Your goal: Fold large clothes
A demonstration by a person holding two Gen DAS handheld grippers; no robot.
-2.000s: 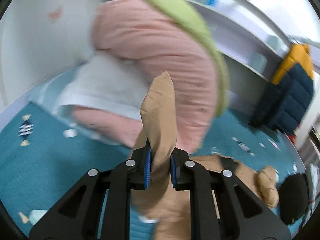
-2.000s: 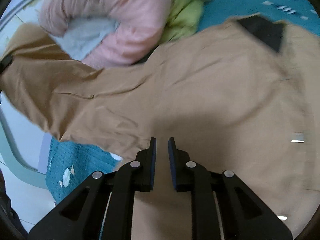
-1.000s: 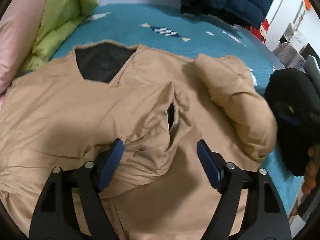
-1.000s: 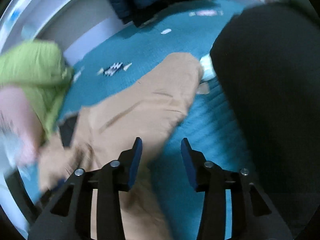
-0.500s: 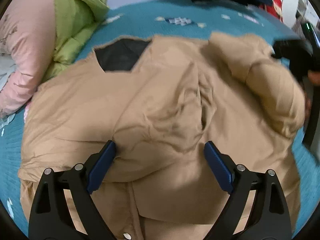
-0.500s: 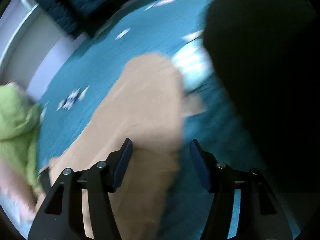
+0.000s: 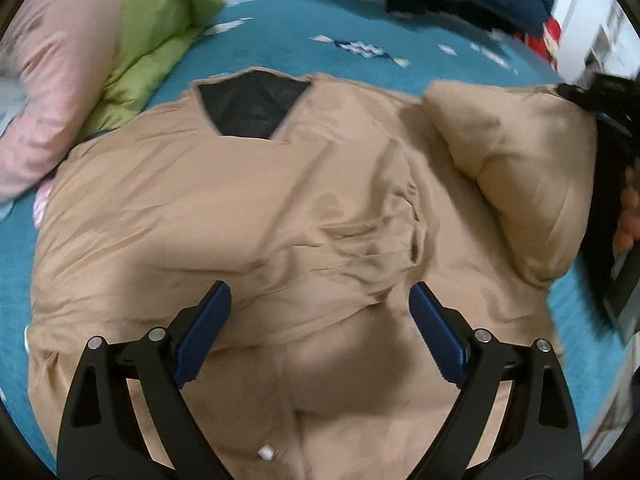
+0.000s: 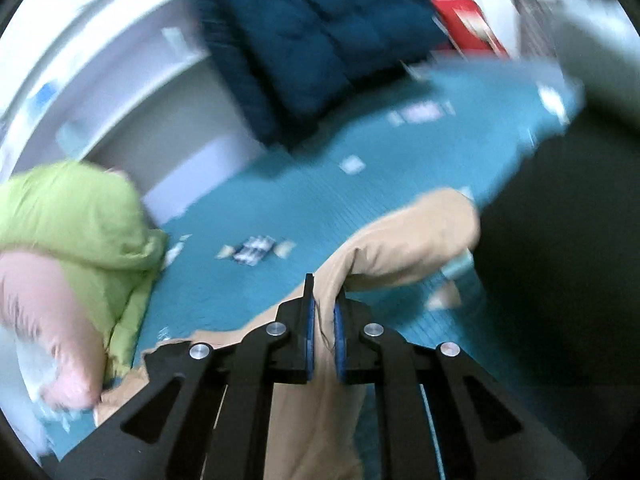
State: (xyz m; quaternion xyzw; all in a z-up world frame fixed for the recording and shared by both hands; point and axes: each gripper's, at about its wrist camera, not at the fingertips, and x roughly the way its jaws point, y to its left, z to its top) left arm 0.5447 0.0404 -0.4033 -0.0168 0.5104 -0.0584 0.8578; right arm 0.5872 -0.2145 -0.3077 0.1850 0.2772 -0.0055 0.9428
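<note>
Right tongs (image 8: pixel 323 296) have just closed, pinching the tan jacket (image 7: pixel 280 208); left tongs (image 7: pixel 320 312) gape above it.

Both grippers (image 7: pixel 316 320) (image 8: pixel 322 312) have black frames, blue-padded jaws and silver screws

The left wrist view looks steeply down, close over the tan jacket (image 7: pixel 248 216) on the teal bed (image 7: pixel 280 32). The right wrist view faces shallower — across the bed toward the far wall. Both views share the jacket's sleeve (image 8: pixel 404 240), the green bedding (image 7: pixel 160 28) and the navy coat (image 8: pixel 320 32).
</note>
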